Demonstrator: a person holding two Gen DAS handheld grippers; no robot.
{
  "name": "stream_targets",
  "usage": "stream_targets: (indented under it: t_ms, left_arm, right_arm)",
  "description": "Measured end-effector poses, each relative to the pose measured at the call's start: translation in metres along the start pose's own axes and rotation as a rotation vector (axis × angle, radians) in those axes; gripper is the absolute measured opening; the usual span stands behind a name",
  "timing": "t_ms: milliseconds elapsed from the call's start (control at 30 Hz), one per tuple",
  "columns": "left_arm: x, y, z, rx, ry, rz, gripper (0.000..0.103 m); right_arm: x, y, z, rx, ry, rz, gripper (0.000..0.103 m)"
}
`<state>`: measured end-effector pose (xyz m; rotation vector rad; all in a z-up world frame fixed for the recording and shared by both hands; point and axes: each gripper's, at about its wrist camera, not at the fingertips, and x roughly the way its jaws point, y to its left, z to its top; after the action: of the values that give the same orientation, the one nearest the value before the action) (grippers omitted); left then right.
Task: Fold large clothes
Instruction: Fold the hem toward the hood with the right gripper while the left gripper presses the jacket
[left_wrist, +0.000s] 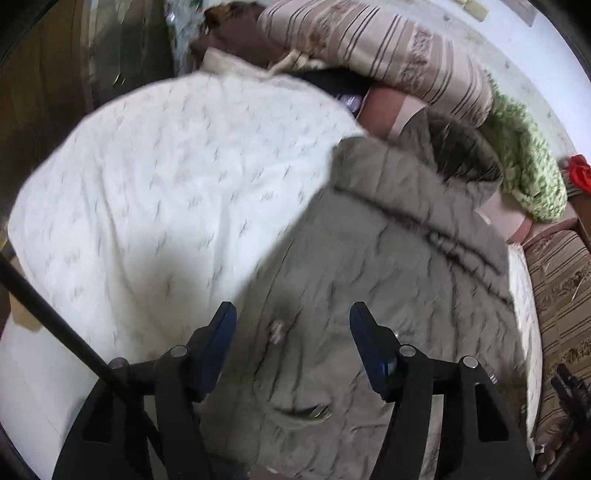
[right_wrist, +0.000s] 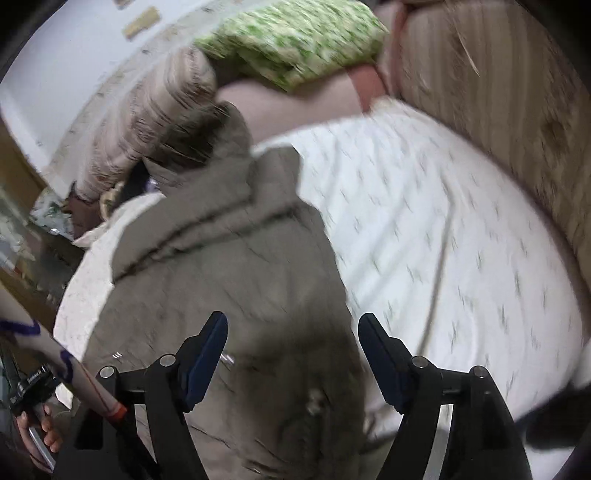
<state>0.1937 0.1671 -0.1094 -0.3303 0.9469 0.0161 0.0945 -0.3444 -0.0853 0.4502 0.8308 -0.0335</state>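
Here the grey coat (left_wrist: 388, 280) lies spread on the white bedsheet (left_wrist: 166, 177).

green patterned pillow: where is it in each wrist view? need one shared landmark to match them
Left wrist view: the green patterned pillow lies at the right edge, upper half, beyond the grey coat.
Right wrist view: the green patterned pillow lies at top centre, above the coat's collar.
Shared landmark: the striped bolster, beside the pillow in both views.
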Motion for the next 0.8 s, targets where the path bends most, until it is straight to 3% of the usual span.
stream_targets:
  t_ms: [167,233,433,500,600,733,800]
  left_arm:
    - [-0.016,-0.053,0.047,0.025,-0.047,-0.098,0.063]
    - [-0.015,-0.082,0.064,0.059,-0.08,-0.127,0.069]
    - [0.053,-0.164,0.126,0.128,-0.119,-0.161,0.073]
    - [0.093,-0.177,0.139,0.151,-0.109,-0.126,0.073]
    - [0.147,-0.17,0.141,0.136,-0.034,-0.039,0.073]
    - [0.167,-0.145,0.143,0.051,0.031,-0.026,0.073]
    - [0.167,-0.136,0.143,0.007,0.046,-0.058,0.073]
  right_arm:
    - [0.014,0.032,0.07,0.034,0.032,0.288,0.079]
    - [0.031,0.049,0.104,0.045,0.049,0.314,0.08]
    - [0.134,0.08,0.2,0.043,0.104,0.287,0.08]
    - [0.179,0.082,0.233,0.065,0.11,0.28,0.08]
    - [0.233,0.088,0.269,0.044,0.099,0.222,0.08]
    - [0.288,0.092,0.311,-0.038,0.043,0.088,0.08]
    - [0.317,0.091,0.334,-0.018,0.012,0.072,0.08]
